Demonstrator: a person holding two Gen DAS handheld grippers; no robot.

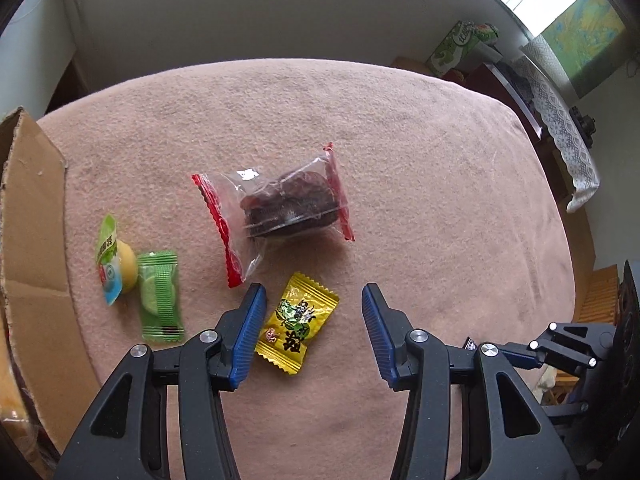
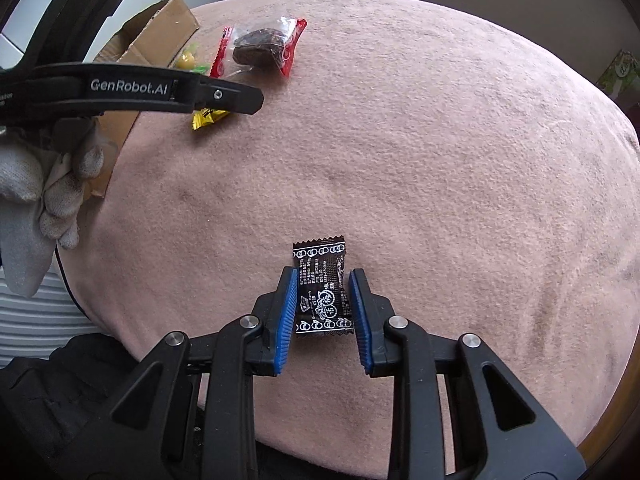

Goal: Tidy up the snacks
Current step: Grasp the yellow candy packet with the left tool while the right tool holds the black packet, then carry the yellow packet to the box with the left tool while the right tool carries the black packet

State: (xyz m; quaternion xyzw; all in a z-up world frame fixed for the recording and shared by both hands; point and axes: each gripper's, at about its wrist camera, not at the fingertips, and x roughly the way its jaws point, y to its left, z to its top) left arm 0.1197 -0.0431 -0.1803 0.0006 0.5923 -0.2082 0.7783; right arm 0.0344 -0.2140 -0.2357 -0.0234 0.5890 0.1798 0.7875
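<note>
A yellow candy packet (image 1: 296, 324) lies on the pink cloth between the blue pads of my left gripper (image 1: 313, 292), close to the left pad; the jaws stand open, not pressing it. Beyond it lies a clear packet with red ends holding a dark cake (image 1: 280, 204). To the left are a green packet (image 1: 160, 296) and a yellow jelly cup (image 1: 114, 264). My right gripper (image 2: 322, 272) is shut on a black candy packet (image 2: 322, 296), held above the cloth. The right wrist view also has the left gripper's finger (image 2: 224, 98) over the yellow candy (image 2: 206, 117).
An open cardboard box (image 1: 32, 216) stands at the left edge of the pink-covered table (image 1: 400, 140). A gloved hand (image 2: 52, 184) holds the left gripper. A green carton (image 1: 460, 46) and a lace-covered cabinet (image 1: 560, 128) stand beyond the table's right side.
</note>
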